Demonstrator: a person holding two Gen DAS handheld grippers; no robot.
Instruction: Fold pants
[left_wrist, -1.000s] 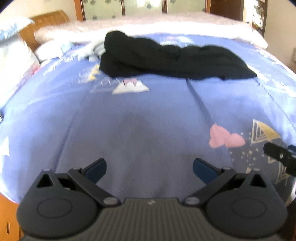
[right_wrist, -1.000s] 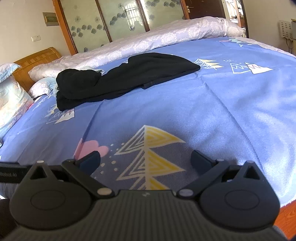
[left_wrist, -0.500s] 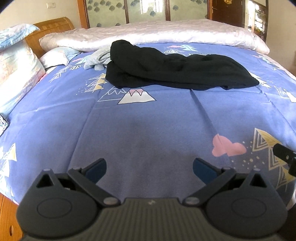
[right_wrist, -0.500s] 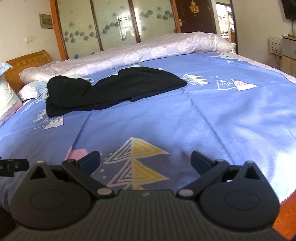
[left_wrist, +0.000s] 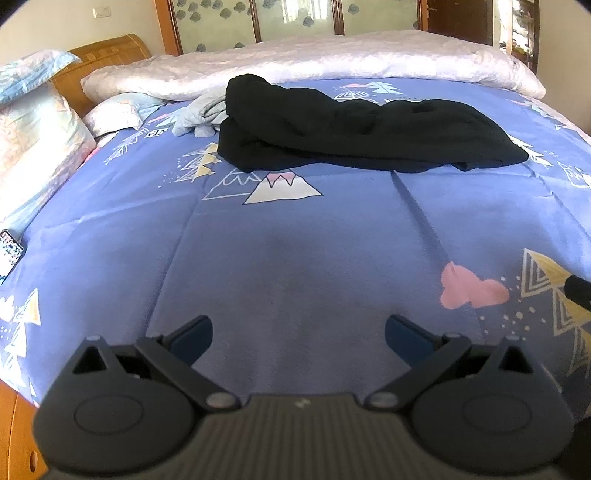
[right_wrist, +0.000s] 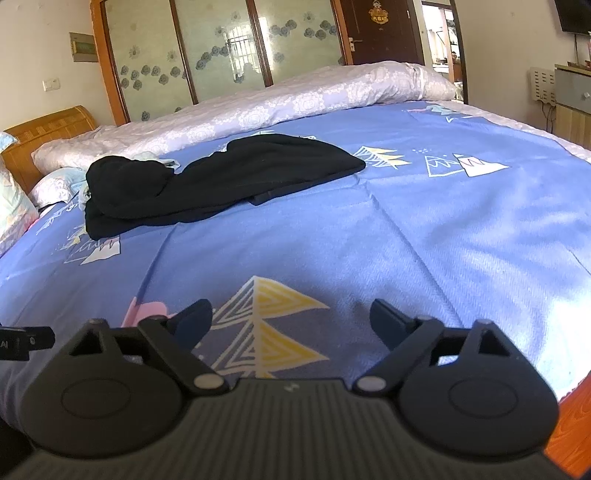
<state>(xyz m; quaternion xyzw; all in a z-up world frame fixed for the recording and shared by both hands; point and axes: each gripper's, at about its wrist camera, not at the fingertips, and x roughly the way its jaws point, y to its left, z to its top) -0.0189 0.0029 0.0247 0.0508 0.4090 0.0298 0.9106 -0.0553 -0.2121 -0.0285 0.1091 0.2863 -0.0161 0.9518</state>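
Note:
Black pants (left_wrist: 354, 129) lie loosely heaped across the far part of a blue patterned bed sheet (left_wrist: 295, 251); they also show in the right wrist view (right_wrist: 207, 184), bunched thicker at their left end. My left gripper (left_wrist: 298, 332) is open and empty, low over the near part of the sheet, well short of the pants. My right gripper (right_wrist: 291, 319) is open and empty over a yellow tree print, also well short of the pants.
A rolled pale quilt (left_wrist: 314, 62) lies along the far side. Pillows (left_wrist: 33, 125) and a wooden headboard (left_wrist: 107, 59) are at the left. A light grey garment (left_wrist: 199, 114) lies by the pants' left end. A phone (left_wrist: 9, 254) lies at the left edge. A cabinet (right_wrist: 572, 99) stands at right.
Both cameras have tilted up and drawn back slightly, showing more of the room. Both grippers stay open. The pants have not moved.

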